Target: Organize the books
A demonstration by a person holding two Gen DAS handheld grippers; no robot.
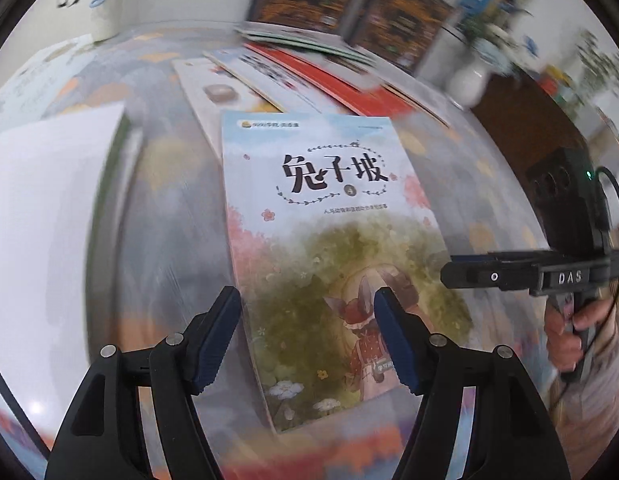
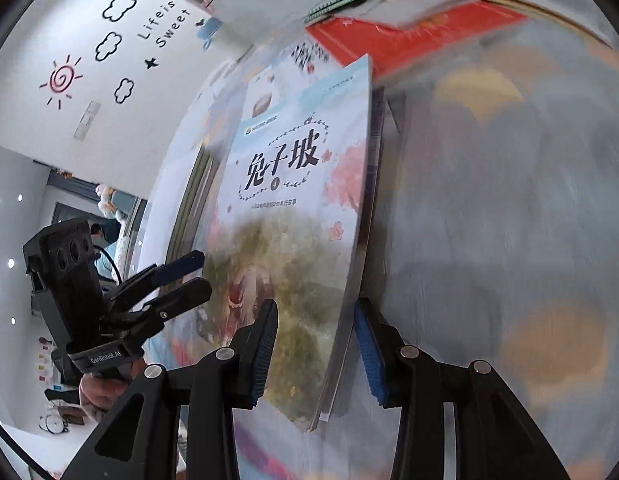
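Rabbit-hill book: a pale picture book with black Chinese title lettering, lying cover-up on the patterned desk, at the centre of the left wrist view.
Left gripper: its blue-padded fingers stand apart over the book's lower half, pressing on nothing; released.
Right gripper: fingers straddle the book's right edge near its lower corner, with a gap on either side; not clenched.
Red book: at 12 o'clock from the rabbit-hill book, in a fanned spread of other books.
White sheet: at 9 o'clock, well apart.
Person's hand: at 3 o'clock, gripping the right gripper's handle.
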